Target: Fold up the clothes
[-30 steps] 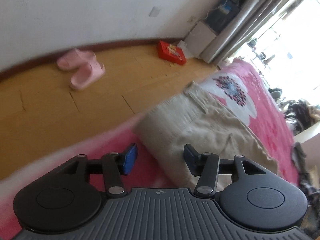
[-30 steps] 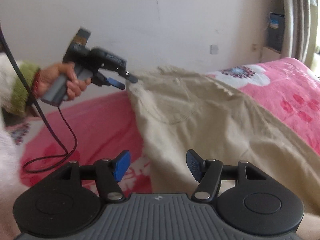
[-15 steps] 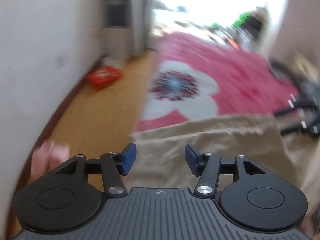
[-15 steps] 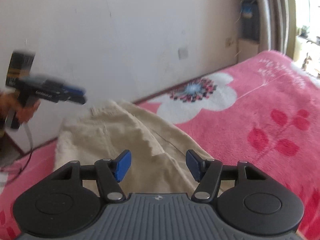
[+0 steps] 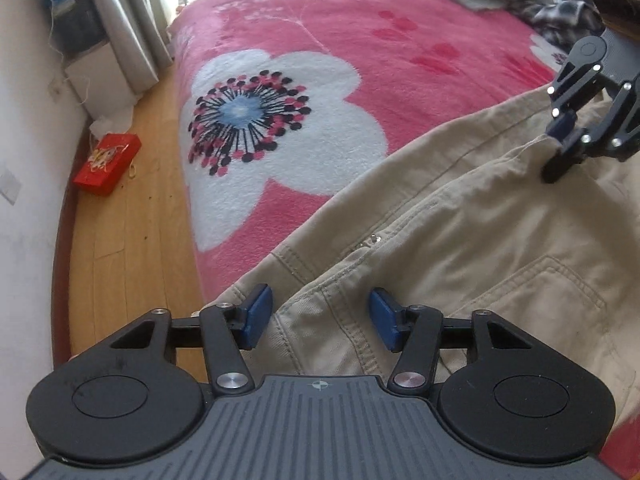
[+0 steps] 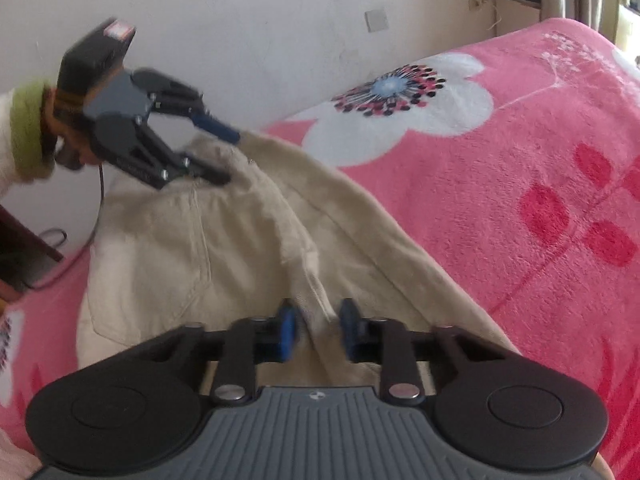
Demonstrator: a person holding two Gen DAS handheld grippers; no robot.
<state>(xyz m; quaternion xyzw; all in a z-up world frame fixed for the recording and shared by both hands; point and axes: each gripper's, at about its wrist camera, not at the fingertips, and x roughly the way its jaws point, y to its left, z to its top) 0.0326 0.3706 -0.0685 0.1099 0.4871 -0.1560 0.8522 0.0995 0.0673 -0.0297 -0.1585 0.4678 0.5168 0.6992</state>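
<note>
Beige trousers (image 5: 480, 220) lie spread on a pink flowered blanket (image 5: 320, 32). My left gripper (image 5: 318, 300) is open, its blue pads either side of a stitched corner of the trousers at the bed's edge. In the right wrist view that same left gripper (image 6: 230, 156) straddles the far edge of the beige trousers (image 6: 200, 240), held by a hand in a green cuff (image 6: 28, 128). My right gripper (image 6: 318, 320) has its pads drawn close on a raised ridge of the fabric. The right gripper (image 5: 556, 148) also shows pinching a fold in the left wrist view.
The bed's left edge drops to a wooden floor (image 5: 120, 260) with a red box (image 5: 107, 164). Grey curtains (image 5: 128, 20) and a white cabinet (image 5: 100, 76) stand by the wall. Grey and dark clothes (image 5: 540, 4) lie heaped at the bed's far side.
The left gripper swung from facing the floor to the trousers' near corner, still open. The right gripper came down onto the trousers and its pads closed on a fold.
</note>
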